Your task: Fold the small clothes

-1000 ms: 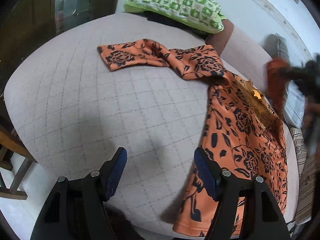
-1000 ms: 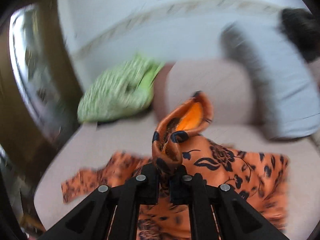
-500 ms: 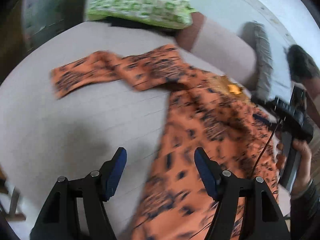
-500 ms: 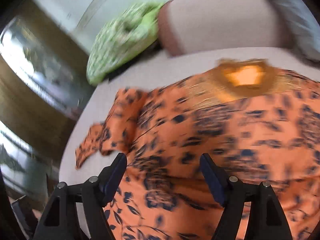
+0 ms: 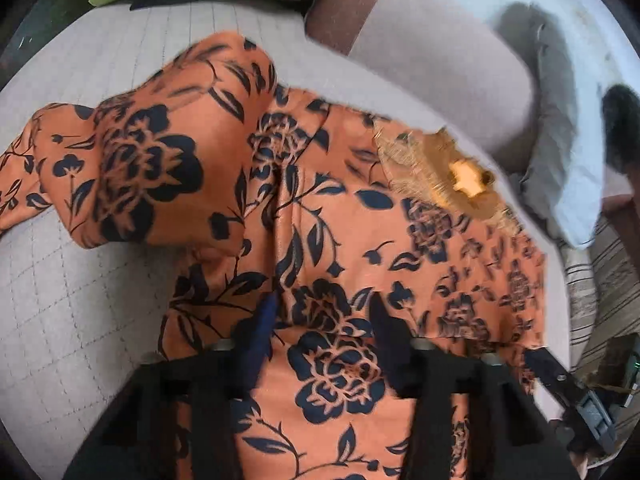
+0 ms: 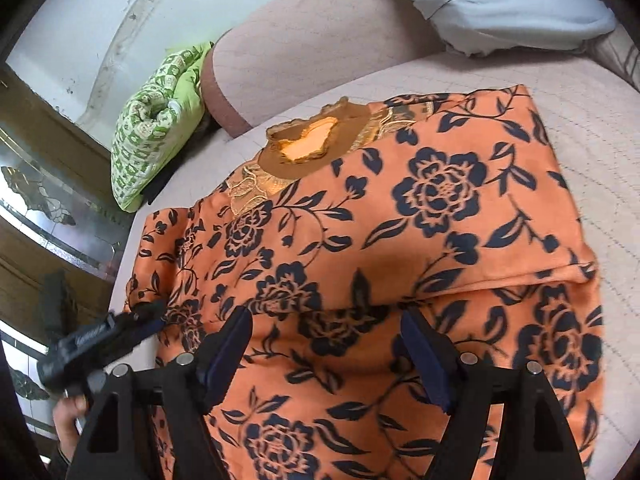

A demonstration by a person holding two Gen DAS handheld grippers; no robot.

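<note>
Lying across the middle of both frames, our orange top (image 6: pixel 400 220) covers the quilted bed (image 5: pixel 72 312), one sleeve folded over its right side. Our left claw (image 5: pixel 320 320) has just been closing, its jaws still apart over the cloth. Our right claw (image 6: pixel 324 344) gapes, gripping nothing. Upper left sits a green pillow (image 6: pixel 152 128).

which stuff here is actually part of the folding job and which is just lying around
Part of the job:
- orange floral garment, one sleeve already folded over it
- left gripper, jaws just narrowed over the cloth
- right gripper, jaws wide above the cloth

Just lying about:
- green patterned pillow
- pale blue pillow
- striped cloth
</note>
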